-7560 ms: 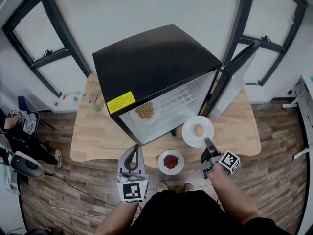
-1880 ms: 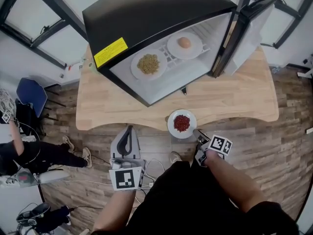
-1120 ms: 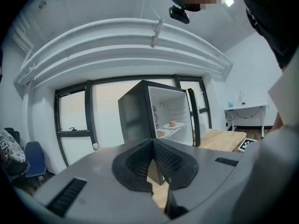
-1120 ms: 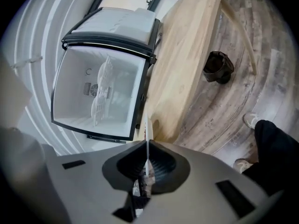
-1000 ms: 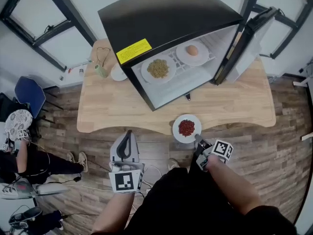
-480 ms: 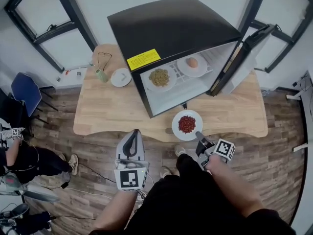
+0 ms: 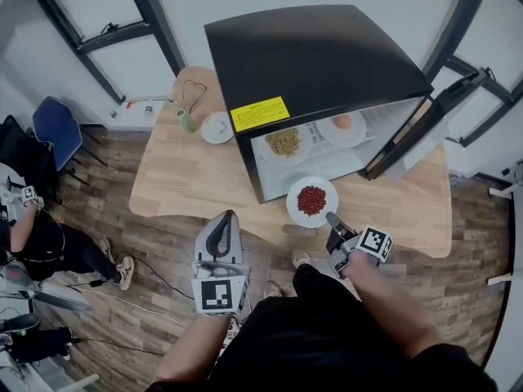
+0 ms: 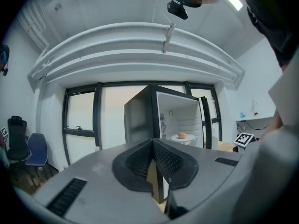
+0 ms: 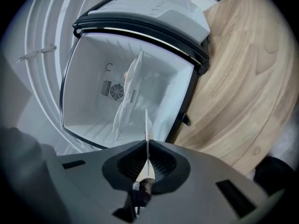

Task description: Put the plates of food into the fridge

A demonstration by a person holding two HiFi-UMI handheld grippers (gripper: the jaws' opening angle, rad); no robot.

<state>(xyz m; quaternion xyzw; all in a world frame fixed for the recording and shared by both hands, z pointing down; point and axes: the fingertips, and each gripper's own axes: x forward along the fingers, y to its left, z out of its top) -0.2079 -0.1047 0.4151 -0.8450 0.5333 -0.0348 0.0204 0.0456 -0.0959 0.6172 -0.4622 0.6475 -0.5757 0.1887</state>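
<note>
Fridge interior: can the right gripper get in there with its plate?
Probably yes: the fridge has its door wide open, and nothing stands between it and the right gripper, shut on the plate of red food.

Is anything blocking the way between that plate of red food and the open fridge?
Nothing visible does. The plate of red food, held by the right gripper, faces the fridge, whose door stands open aside.

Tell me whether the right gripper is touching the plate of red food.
Touching. The right gripper view shows the right gripper with jaws shut on the rim of the plate, seen edge-on.
</note>
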